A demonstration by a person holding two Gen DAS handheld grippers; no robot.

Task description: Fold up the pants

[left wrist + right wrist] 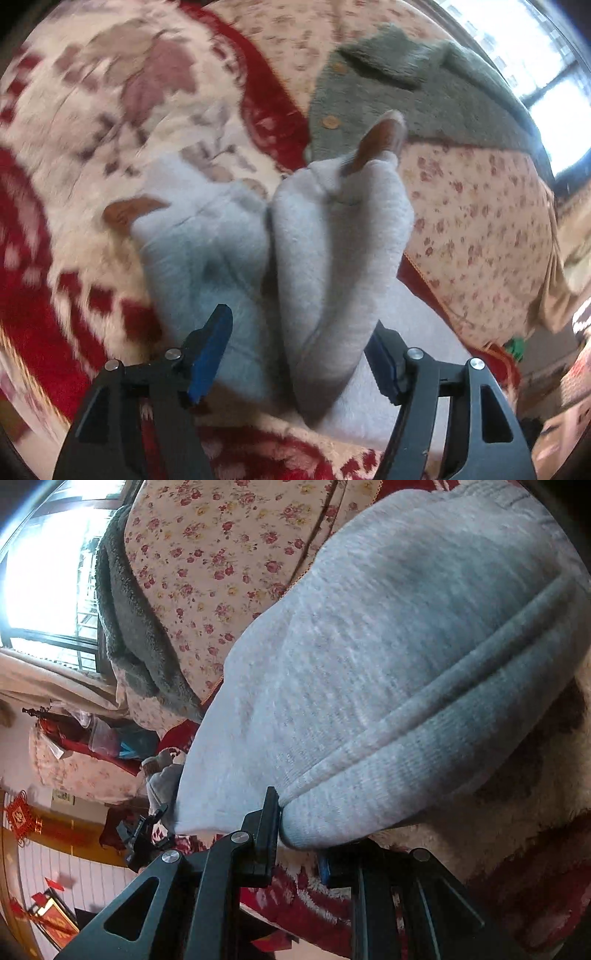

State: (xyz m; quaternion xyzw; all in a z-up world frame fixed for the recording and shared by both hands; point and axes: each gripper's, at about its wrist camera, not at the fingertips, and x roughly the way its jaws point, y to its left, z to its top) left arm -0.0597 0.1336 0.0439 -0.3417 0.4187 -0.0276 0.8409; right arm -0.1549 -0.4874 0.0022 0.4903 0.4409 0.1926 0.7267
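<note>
Left half of the red and cream blanket point(74, 155) smeared by motion blur. Lower end of the grey pants point(332, 258) hidden behind the gripper frame. Pants cut off at the top edge in the right wrist view. Wall ornaments point(22, 818) too small to make out.

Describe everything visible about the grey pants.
The grey pants are soft, fleecy knit with a ribbed band. They lie bunched in two humps on the red-and-cream floral blanket. The right gripper is shut on the ribbed edge. The left gripper is open, fabric between its blue pads.
</note>
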